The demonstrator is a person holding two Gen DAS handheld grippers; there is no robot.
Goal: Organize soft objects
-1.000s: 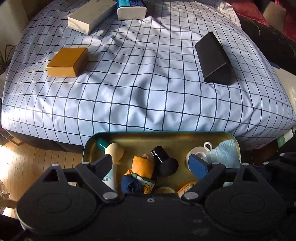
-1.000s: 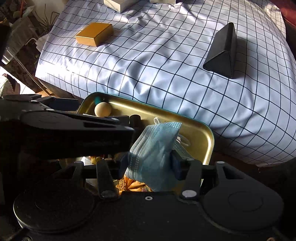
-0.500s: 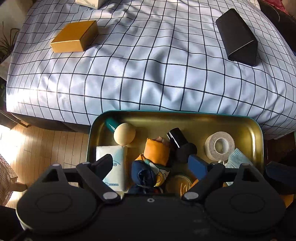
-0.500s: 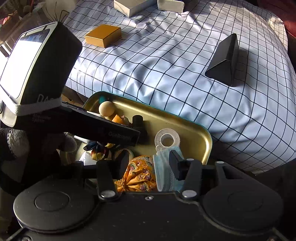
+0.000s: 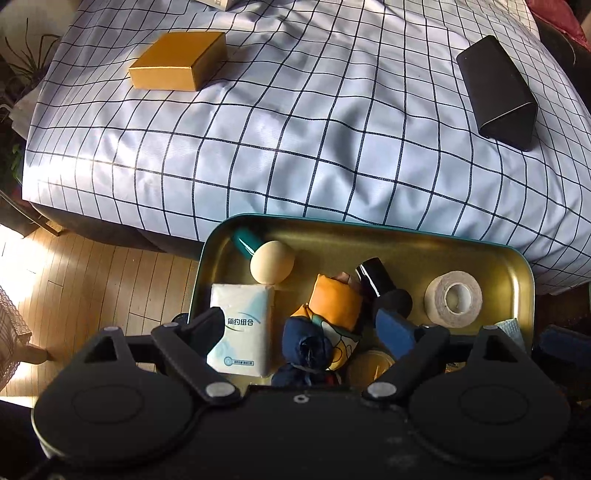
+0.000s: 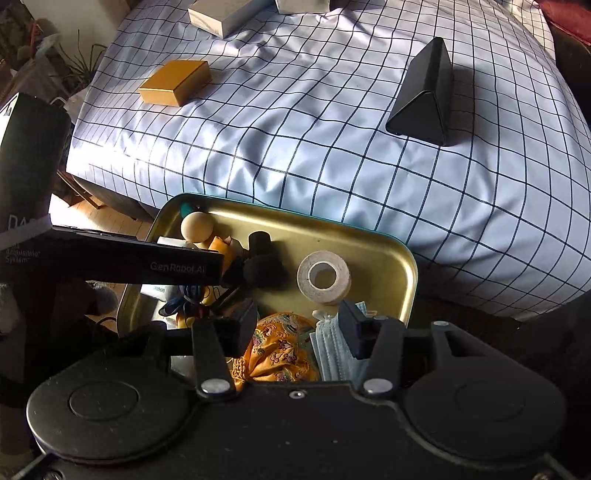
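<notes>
A gold tray (image 5: 424, 254) with a teal rim sits in front of the bed. In it lie a white tissue pack (image 5: 240, 328), a navy and orange cloth bundle (image 5: 325, 325), a wooden ball (image 5: 271, 262), a tape roll (image 5: 452, 299) and a black bottle (image 5: 373, 277). My left gripper (image 5: 303, 328) is open above the tissue pack and cloth bundle. My right gripper (image 6: 299, 325) is open over the tray's near right part, above an orange patterned cloth (image 6: 280, 350) and a blue face mask (image 6: 332, 350) that lies loose against its right finger.
The bed with a checked cover (image 5: 295, 129) lies beyond the tray. On it are a yellow box (image 5: 177, 61), a black triangular case (image 5: 496, 90) and a white box (image 6: 221, 14). Wooden floor (image 5: 92, 280) is at the left. The left gripper's body (image 6: 110, 258) crosses the right wrist view.
The right gripper lowered the blue mask into the tray and opened, letting it go. Both grippers pulled back and up, so more of the tray shows.
</notes>
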